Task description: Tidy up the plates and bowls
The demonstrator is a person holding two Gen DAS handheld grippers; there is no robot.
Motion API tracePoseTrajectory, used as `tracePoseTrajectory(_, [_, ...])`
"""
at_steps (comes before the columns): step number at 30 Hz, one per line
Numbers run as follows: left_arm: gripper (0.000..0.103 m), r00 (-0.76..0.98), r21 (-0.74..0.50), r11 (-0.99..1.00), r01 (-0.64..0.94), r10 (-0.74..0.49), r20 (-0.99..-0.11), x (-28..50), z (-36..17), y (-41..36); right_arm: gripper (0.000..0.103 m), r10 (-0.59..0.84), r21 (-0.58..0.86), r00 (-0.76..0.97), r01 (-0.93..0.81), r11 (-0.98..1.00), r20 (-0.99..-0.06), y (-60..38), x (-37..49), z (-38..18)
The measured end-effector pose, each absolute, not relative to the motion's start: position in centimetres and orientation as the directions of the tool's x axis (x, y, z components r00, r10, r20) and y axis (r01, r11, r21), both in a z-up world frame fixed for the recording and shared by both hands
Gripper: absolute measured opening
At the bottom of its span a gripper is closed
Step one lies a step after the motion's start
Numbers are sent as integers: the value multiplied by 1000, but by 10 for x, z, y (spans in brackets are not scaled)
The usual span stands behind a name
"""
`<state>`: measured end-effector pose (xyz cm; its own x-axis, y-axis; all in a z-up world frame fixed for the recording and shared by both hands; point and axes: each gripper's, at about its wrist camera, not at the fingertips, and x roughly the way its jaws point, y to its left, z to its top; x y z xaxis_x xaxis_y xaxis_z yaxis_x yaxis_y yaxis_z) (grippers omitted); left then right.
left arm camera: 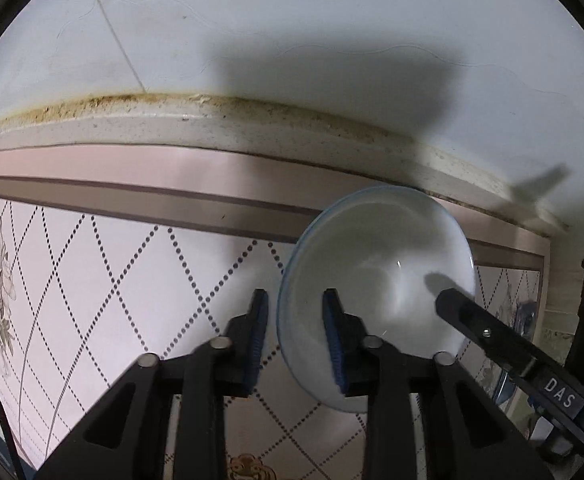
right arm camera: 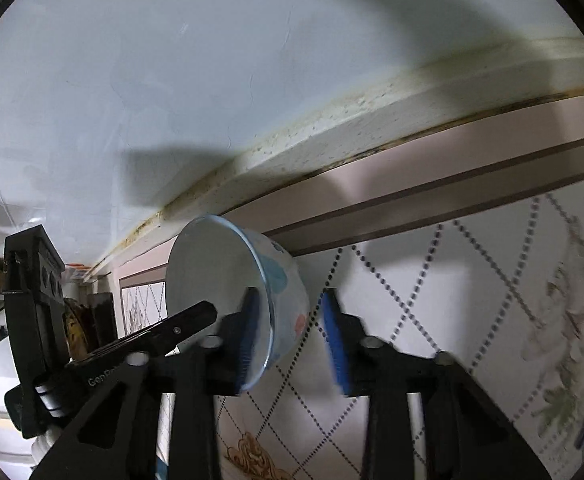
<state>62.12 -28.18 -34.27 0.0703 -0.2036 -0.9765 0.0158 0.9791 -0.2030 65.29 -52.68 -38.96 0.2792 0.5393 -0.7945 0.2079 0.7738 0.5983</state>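
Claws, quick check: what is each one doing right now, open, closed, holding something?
Left claw: open, astride the bowl rim, no clamp visible.
Right claw: open, astride the same bowl's rim, pads apart.

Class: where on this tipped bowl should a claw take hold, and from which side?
Grip the bowl by its thin rim, one finger inside, one on the outer wall, coming edge-on at the near rim. It is tipped on its side, and its round body looks too wide to span.

My left black two-finger gripper point(left arm camera: 295, 338) has its blue-padded jaws parted. My right black two-finger gripper point(right arm camera: 292, 340) is parted likewise.
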Motion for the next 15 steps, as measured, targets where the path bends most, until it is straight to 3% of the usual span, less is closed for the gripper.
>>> tracePoseTrajectory(1, [14, 79, -197, 980, 22, -198, -977, 621, -342, -283, 15, 545, 604, 281, 203, 771, -790, -525, 654, -391])
tracePoseTrajectory(15, [12, 177, -166, 983, 82, -178, -968, 599, -302, -295, 14, 504, 563, 304, 147, 814, -808, -512, 636, -367])
